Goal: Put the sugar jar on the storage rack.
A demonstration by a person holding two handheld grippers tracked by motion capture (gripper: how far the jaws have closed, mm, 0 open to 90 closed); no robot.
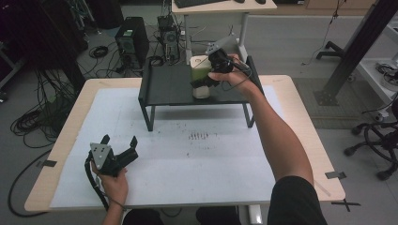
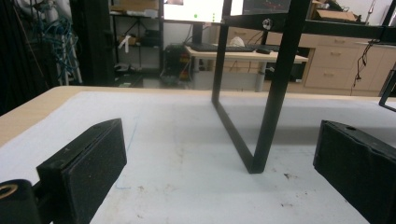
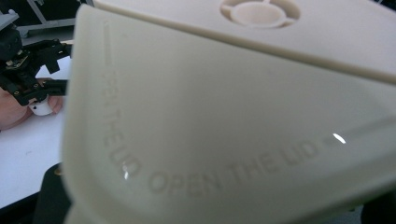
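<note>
Right tongs point(image 1: 202, 80) grasp a cream container point(image 1: 201, 70) standing on the black shelf point(image 1: 169, 86); its lid point(image 3: 224, 121) is embossed "OPEN THE LID" along two edges. Left tongs point(image 1: 120, 140) rest spread wide and hold nothing, low over the bench point(image 1: 187, 159).

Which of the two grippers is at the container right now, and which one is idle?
The right gripper, up on the black shelf, is at the cream container. The left gripper sits open near the table's front-left, holding nothing.
</note>
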